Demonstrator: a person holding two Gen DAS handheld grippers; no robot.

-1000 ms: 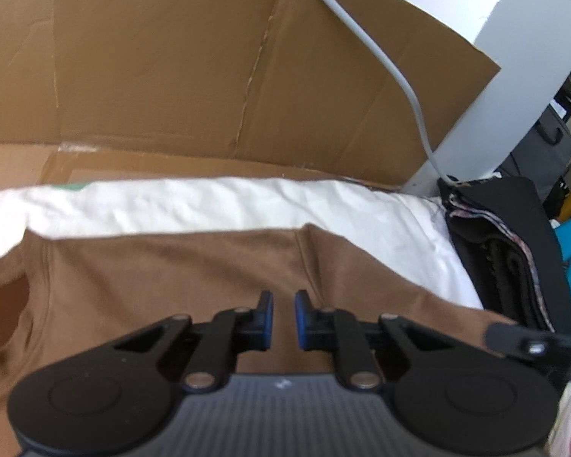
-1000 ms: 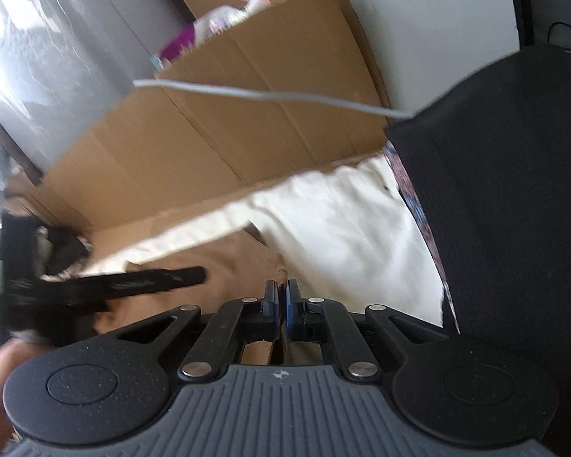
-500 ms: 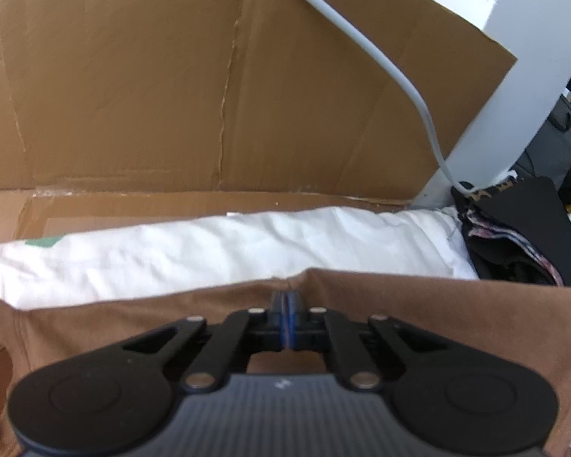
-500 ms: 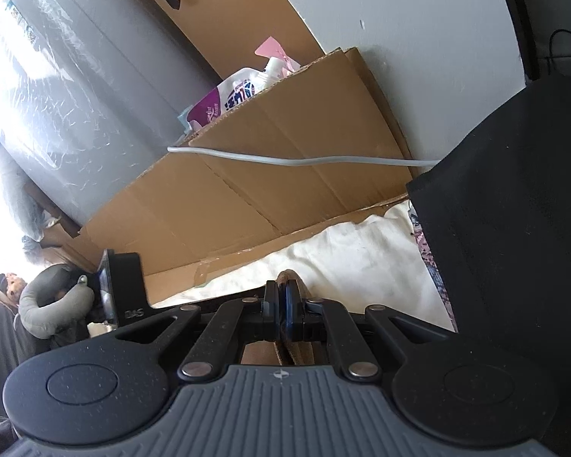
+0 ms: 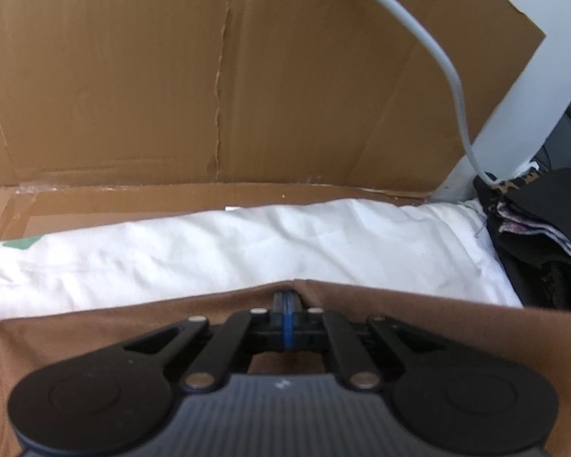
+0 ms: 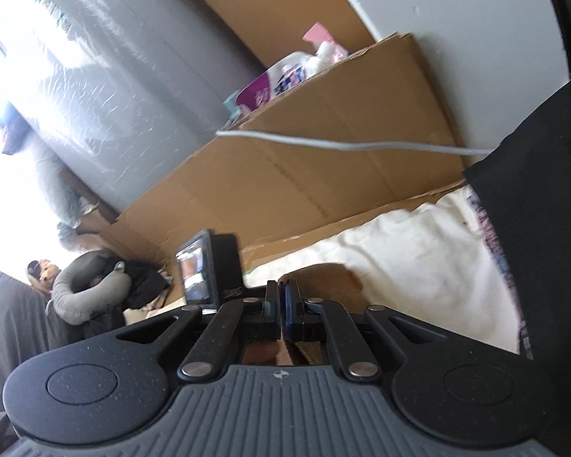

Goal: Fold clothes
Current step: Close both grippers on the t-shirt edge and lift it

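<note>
We are seeing one brown shirt (image 5: 418, 327) stretched across the lower part of the left wrist view, its upper edge running taut from side to side. Our left gripper (image 5: 285, 304) is pinching that edge at the middle, its two fingers pressed together on the cloth with only a thin blue line of pad showing between them. Beyond the shirt, one white sheet (image 5: 247, 243) is lying rumpled on the floor of one large cardboard box (image 5: 133, 76), whose back wall is standing upright behind it. One grey cable (image 5: 449, 72) is hanging down in front of that wall to the right. At the right edge, one stack of dark folded clothes (image 5: 544, 243) is sitting just beside the sheet.

In the right wrist view, our right gripper (image 6: 283, 297) is also clamping the shirt (image 6: 323, 276), its two fingers drawn narrow around a small bunch of brown cloth rising just past the tips. The view is tilted. The white sheet (image 6: 418, 259) is lying past the fingers, the box wall (image 6: 342, 175) behind it, and the same cable (image 6: 342, 146) crossing in front. One grey neck pillow (image 6: 87, 293) is resting far to the left.
</note>
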